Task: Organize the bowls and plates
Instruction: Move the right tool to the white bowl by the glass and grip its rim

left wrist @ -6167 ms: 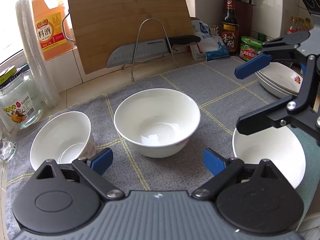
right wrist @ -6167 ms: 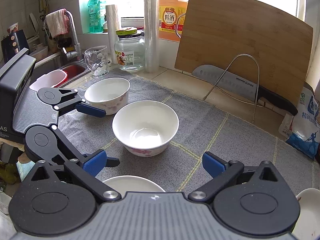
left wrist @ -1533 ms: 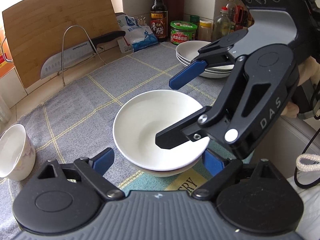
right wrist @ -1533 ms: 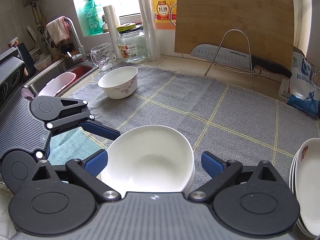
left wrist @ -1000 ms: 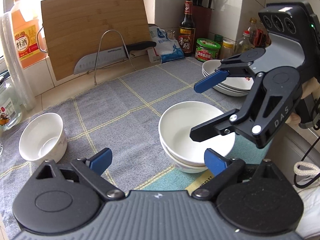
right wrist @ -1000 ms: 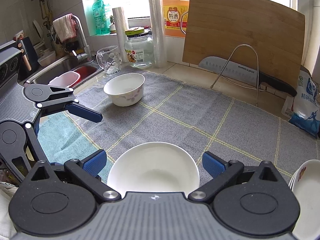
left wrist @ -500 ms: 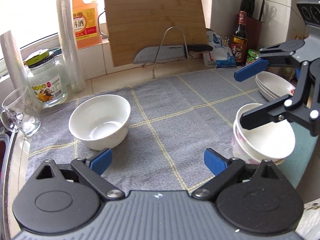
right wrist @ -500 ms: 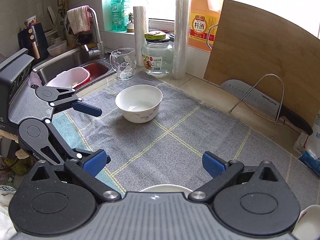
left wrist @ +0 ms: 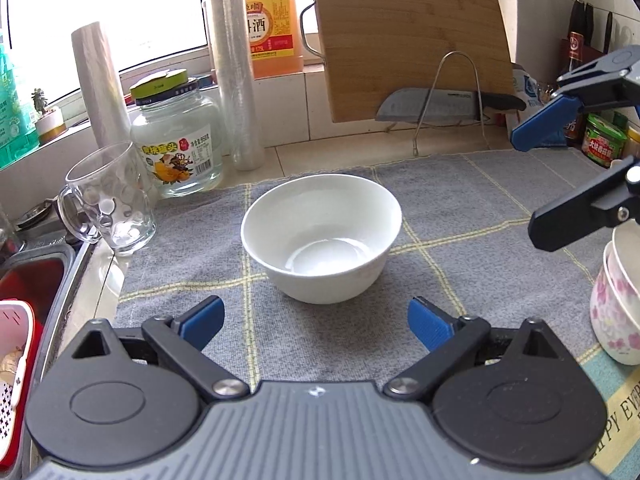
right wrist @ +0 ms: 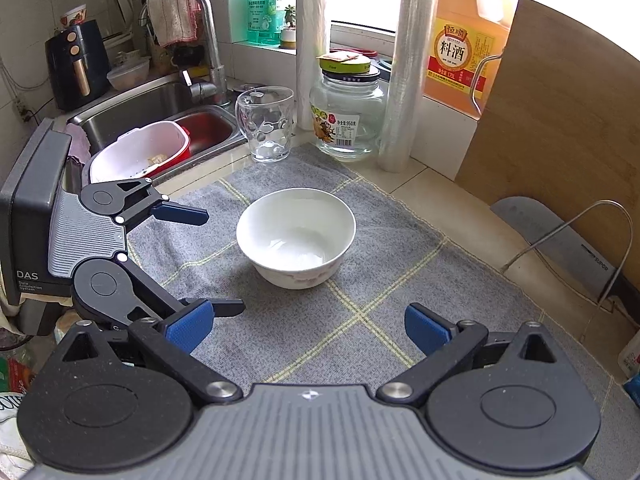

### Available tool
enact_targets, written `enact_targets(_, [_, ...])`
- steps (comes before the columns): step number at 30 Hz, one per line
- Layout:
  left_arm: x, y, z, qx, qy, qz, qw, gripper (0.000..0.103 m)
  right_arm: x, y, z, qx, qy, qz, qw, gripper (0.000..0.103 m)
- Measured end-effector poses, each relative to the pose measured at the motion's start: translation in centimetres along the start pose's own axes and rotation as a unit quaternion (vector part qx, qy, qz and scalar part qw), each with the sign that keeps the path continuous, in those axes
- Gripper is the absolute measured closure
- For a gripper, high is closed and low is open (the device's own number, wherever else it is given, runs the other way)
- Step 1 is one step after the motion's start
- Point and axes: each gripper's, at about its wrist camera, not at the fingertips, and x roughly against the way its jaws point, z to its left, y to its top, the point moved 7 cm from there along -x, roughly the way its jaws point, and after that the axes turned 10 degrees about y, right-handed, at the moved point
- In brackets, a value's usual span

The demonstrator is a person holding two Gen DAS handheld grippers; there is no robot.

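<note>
Far left on my right-wrist cam: sink (right wrist: 132, 120) w/ a white-and-red colander basket (right wrist: 136, 152) in it. Next over, a glass mug (left wrist: 110, 196) at the tabletop edge, then a glass jar (left wrist: 176, 148) w/ a green-and-black lid and two upright film rolls (left wrist: 234, 72) by the window.

My left gripper (left wrist: 316, 320) sits low over the grey checked mat (left wrist: 460, 208), jaws spread wide, nothing between them. Straight ahead of it, near the mat's middle, is the lone white bowl (left wrist: 322, 236): upright, empty, not touched by either gripper. Right-wrist cam shows the same bowl (right wrist: 296, 236) w/ a faint pink floral print on the outside, and the left gripper (right wrist: 204, 258) just to its left, apart from it.

Behind the bowl: cooking-wine jug (left wrist: 272, 24), wooden cutting board (left wrist: 412, 40) leaning on the wall, cleaver (left wrist: 440, 106) resting on a wire stand.

Right side: my right gripper (left wrist: 536, 188) is in the air, also wide open and empty. Below it, at the frame edge, two stacked bowls (left wrist: 616, 304) w/ pink flowers, nested, sitting on the mat's right end.
</note>
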Motion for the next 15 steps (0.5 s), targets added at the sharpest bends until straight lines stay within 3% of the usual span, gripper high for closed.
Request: enact_targets(15, [-2.9,0.6,-0.1,0.000,-0.024,-0.006,0.9997,0.006,-6.3,4.1,-2.5,-0.010,0.032,0.039,0.999,0.001])
